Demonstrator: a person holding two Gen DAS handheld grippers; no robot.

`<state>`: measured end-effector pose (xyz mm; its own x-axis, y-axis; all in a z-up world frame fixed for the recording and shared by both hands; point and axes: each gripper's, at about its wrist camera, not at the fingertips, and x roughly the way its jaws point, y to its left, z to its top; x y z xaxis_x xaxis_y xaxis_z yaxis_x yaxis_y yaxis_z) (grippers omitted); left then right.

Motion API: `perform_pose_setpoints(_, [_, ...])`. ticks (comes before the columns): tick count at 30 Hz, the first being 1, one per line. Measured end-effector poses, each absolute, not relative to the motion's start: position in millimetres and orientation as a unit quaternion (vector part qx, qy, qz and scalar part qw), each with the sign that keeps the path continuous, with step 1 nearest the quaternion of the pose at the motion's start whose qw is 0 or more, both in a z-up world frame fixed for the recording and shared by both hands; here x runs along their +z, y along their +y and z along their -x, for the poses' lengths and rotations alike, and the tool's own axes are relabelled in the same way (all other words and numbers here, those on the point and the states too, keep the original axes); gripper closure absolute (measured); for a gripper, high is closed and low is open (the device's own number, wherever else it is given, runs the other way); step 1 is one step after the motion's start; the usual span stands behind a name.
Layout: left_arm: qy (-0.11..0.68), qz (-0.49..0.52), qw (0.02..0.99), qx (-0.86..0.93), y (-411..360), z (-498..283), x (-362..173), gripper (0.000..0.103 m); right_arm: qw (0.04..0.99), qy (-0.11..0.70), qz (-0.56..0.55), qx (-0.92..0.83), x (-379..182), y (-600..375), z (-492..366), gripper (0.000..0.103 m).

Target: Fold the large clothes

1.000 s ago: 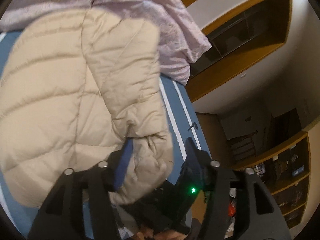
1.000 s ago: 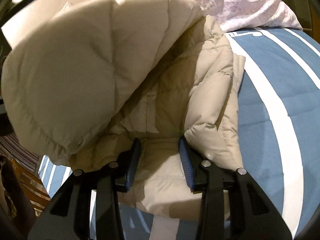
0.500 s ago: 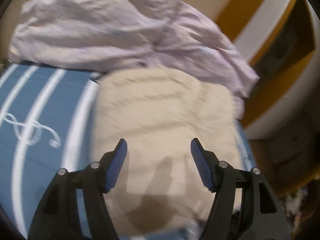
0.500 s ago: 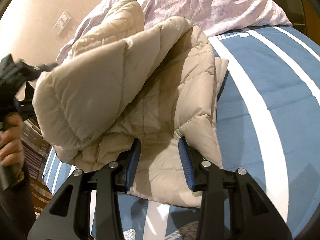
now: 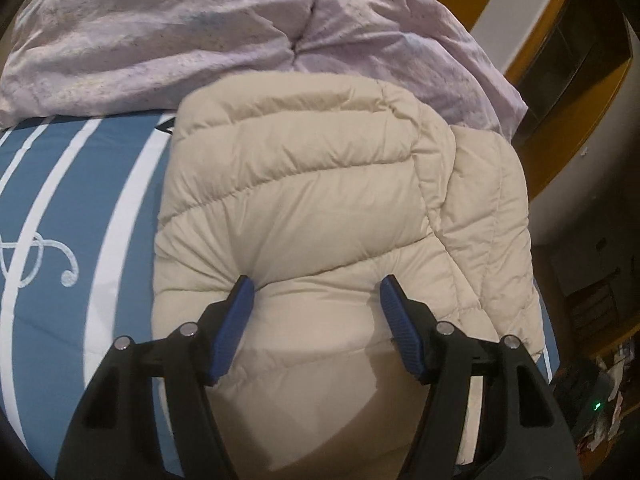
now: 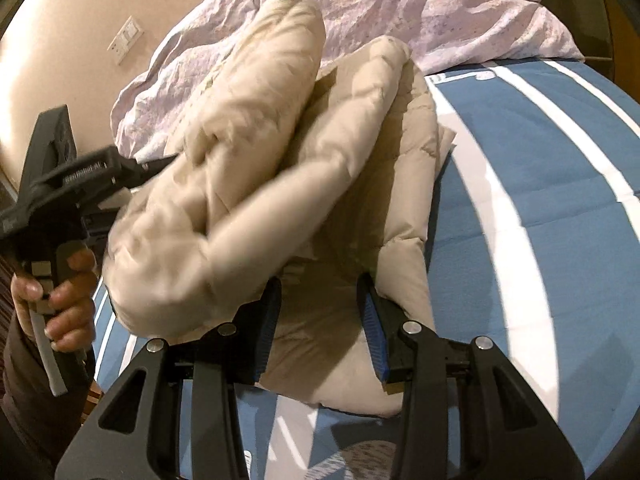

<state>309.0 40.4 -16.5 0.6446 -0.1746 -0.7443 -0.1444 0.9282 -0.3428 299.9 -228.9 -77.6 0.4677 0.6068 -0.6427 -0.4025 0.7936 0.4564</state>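
A beige quilted puffer jacket (image 5: pixel 320 184) lies on the blue bed sheet (image 5: pixel 80 200), with one part folded over the rest. My left gripper (image 5: pixel 316 280) stands open and wide. Its fingertips (image 5: pixel 244 284) press into the top layer and dent it. In the right wrist view the jacket (image 6: pixel 224 184) bulges up in a blurred fold, which hides the left gripper's fingers; a hand (image 6: pixel 60 292) holds that tool. My right gripper (image 6: pixel 320 284) is partly open over the jacket's lower edge, with flat fabric between its pads and a puffed fold against the right pad.
A crumpled lilac duvet (image 5: pixel 200 32) is heaped at the head of the bed, just behind the jacket. The striped sheet (image 6: pixel 540 184) stretches bare to the right. Dark wooden shelving (image 5: pixel 560 80) and a wall switch (image 6: pixel 126 38) lie beyond the bed.
My left gripper let go of the jacket part it held, swung round and came down onto the folded jacket. The fold has come over the jacket's body. The right gripper has barely moved.
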Motion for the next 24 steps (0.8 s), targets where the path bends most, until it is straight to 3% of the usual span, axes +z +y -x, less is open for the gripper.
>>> perform_pose_setpoints(11, [0.432,0.176,0.884,-0.006,29.0,-313.7,-33.6,0.036,0.882,0.402,-0.141,0.201,-46.8,-281.3,-320.1,0.062])
perform_pose_setpoints(24, [0.434,0.157,0.887,-0.004,19.2,-316.8,-37.6,0.035,0.891,0.381,-0.138,0.204,-27.2,-283.2,-324.7,0.062])
